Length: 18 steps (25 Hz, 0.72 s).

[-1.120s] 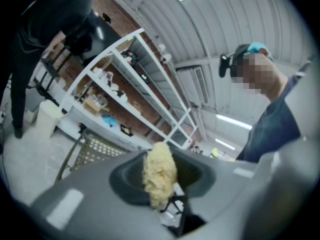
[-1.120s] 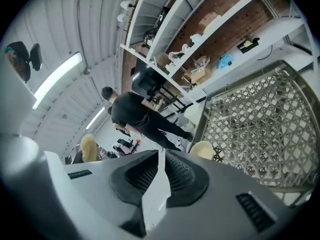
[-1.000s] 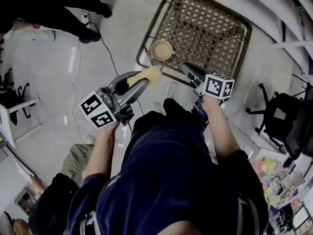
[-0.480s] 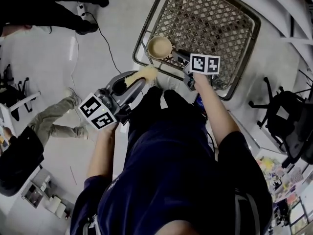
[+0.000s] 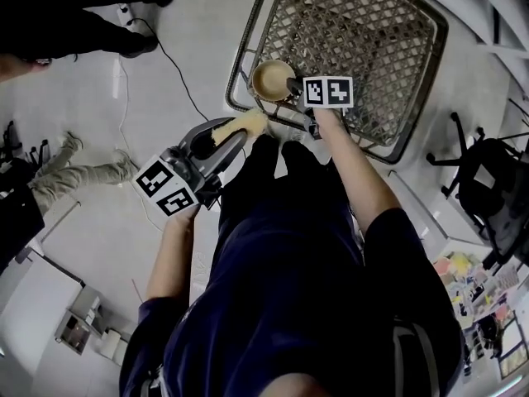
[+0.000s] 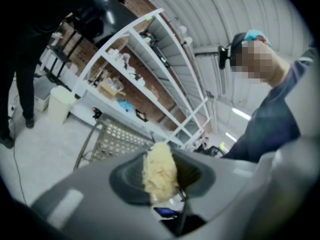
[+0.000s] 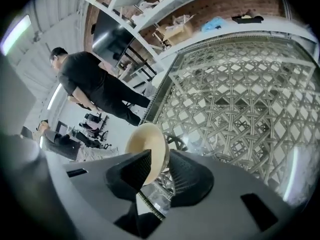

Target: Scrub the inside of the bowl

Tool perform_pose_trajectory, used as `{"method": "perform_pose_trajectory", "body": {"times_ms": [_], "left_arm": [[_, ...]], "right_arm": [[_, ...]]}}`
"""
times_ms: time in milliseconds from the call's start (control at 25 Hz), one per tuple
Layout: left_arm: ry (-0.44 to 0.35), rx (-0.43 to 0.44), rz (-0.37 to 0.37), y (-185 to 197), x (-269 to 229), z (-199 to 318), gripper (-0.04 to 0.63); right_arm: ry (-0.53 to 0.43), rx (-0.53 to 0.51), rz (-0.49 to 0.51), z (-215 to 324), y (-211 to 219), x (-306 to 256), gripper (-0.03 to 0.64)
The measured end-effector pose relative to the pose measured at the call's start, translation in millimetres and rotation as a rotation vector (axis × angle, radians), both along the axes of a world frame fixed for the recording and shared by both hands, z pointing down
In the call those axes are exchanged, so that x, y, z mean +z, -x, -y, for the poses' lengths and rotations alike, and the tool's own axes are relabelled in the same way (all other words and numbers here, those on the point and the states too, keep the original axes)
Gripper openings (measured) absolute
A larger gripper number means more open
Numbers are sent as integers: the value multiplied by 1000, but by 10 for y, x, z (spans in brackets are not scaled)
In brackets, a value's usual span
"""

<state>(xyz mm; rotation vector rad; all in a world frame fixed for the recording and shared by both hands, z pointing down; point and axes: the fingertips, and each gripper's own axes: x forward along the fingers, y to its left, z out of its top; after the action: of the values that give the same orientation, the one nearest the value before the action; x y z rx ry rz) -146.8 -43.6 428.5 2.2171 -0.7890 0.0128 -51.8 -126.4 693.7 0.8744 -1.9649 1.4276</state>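
A tan bowl [image 5: 271, 79] stands on the near left corner of a woven lattice table [image 5: 364, 48]. My right gripper [image 5: 292, 86] reaches it from the right, open, with the bowl's [image 7: 146, 146] near rim between its jaws; a gap shows beside the rim in the right gripper view [image 7: 159, 159]. My left gripper [image 5: 240, 132] hovers over the floor just short of the table, shut on a yellow sponge [image 5: 245, 124]. In the left gripper view the sponge [image 6: 160, 170] sticks up between the jaws.
The lattice table [image 7: 240, 99] has a metal frame edge [image 5: 248, 52]. A cable [image 5: 178, 81] runs over the floor on the left. People stand at upper left [image 5: 83, 15] [image 7: 95, 84]. An office chair [image 5: 488, 180] is at the right, white shelves [image 6: 150, 74] behind.
My right gripper has moved forward and left from the table's near edge to the bowl's rim. The left gripper with the sponge has stayed put.
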Motion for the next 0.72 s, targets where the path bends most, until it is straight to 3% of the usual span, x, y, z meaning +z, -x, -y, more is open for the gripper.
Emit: {"method": "perform_pose_trajectory", "body": {"times_ms": [320,480,600,720], "left_arm": [[21,20,-10,127,64,146,103],[26,28,1,173,106,205,103],[6,67,65,96,135,256,103],[-63,173,203,-47,153,323,103]], "right_arm": [[18,-42,-145,1,-18,210,21],[-22,-82,-171,19,-22,61,15],[-104,-116,-169,72,-85,-304,15],[-197,-160,-150,133,-71,-800,15]]}}
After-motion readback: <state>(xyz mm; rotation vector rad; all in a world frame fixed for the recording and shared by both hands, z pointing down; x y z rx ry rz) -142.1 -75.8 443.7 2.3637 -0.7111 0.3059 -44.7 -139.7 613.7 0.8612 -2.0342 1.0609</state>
